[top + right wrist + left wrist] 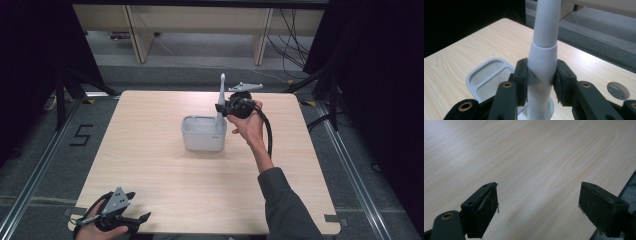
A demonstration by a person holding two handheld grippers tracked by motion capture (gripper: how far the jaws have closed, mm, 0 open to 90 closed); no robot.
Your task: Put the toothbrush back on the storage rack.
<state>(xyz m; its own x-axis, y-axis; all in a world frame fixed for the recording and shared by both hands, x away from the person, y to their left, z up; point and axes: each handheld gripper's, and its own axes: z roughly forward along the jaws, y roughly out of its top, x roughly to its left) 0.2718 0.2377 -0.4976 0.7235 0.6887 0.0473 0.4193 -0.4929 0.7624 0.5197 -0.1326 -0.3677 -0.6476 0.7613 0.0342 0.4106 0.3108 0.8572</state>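
Note:
A white toothbrush-like wand [221, 96] stands upright at the right end of a pale grey holder box [202, 137] in the middle of the table. My right gripper [220, 109] is shut on the thick lower body of the wand [544, 50], one black pad on each side. The wand's foot sits in a round socket of the holder [468, 80], next to two open compartments. My left gripper [139, 206] rests at the table's front left corner. It is open [539, 200], with bare wood between its jaws.
The light wooden table [165, 180] has bare room all round the holder. A round hole [618, 90] is cut into the tabletop near its far edge. Beyond the table stand wooden furniture legs [137, 37] and loose cables [292, 45]. A "5" [80, 135] marks the floor at left.

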